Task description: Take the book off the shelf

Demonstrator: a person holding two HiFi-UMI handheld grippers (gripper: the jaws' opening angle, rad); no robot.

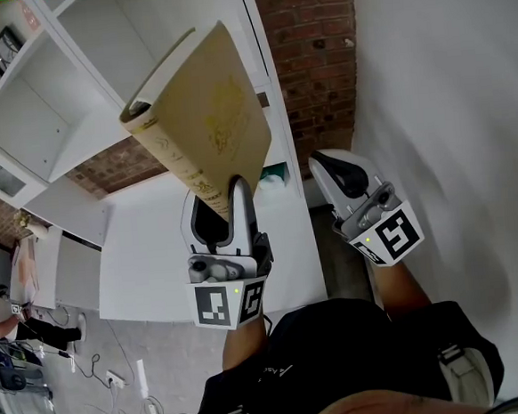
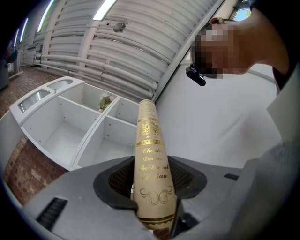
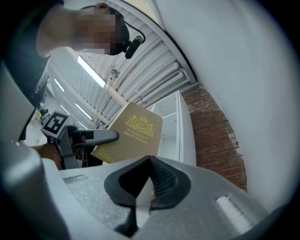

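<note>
A tan hardback book [image 1: 207, 116] with gold print is held up off the shelf, its spine toward me. My left gripper [image 1: 219, 205] is shut on the book's lower end, one finger on each cover. In the left gripper view the spine [image 2: 151, 159] stands upright between the jaws of that gripper [image 2: 152, 199]. My right gripper [image 1: 329, 164] hangs to the right of the book, apart from it, jaws closed together on nothing. The right gripper view looks past its closed tips [image 3: 149, 161] at the book's front cover [image 3: 133, 133] and the left gripper's finger [image 3: 93, 137].
A white shelf unit [image 1: 88, 72] with open compartments [image 2: 70, 126] stands ahead at left. A white table [image 1: 156, 254] lies below the grippers. A brick wall [image 1: 309, 46] is behind, and a white wall [image 1: 447, 97] runs along the right.
</note>
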